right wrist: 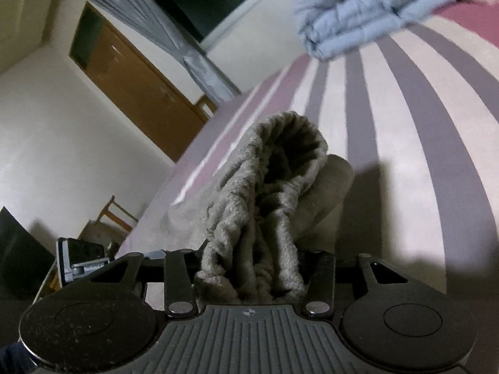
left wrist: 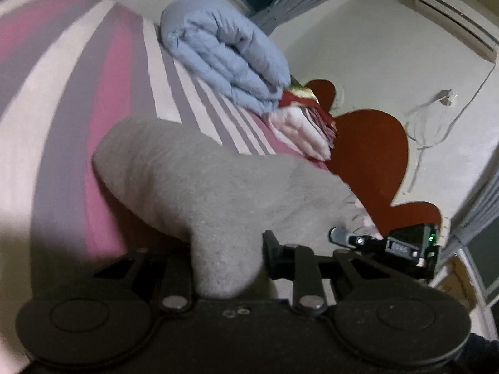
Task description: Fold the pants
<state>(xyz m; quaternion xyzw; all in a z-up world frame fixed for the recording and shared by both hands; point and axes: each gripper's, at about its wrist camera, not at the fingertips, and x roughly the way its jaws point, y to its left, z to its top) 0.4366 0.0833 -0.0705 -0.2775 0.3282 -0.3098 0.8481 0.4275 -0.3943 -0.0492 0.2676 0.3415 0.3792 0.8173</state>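
Note:
The grey fleece pants [left wrist: 199, 184] lie across the striped bed and run into both grippers. My left gripper [left wrist: 227, 268] is shut on a bunched part of the pants, which fills the space between its jaws. In the right wrist view the pants' gathered waistband [right wrist: 274, 193] stands up in a wrinkled bundle. My right gripper [right wrist: 252, 277] is shut on that bundle, held a little above the bed. The right gripper's body [left wrist: 402, 243] shows in the left wrist view, just beyond the pants at the right.
The bed has a pink, grey and white striped sheet [left wrist: 78, 99]. A folded light-blue quilt [left wrist: 224, 53] and a pink and red cloth [left wrist: 302, 121] lie at the head, before a red headboard [left wrist: 374, 155]. The quilt [right wrist: 368, 9] also shows in the right wrist view. A brown door [right wrist: 140, 90] stands beyond the bed.

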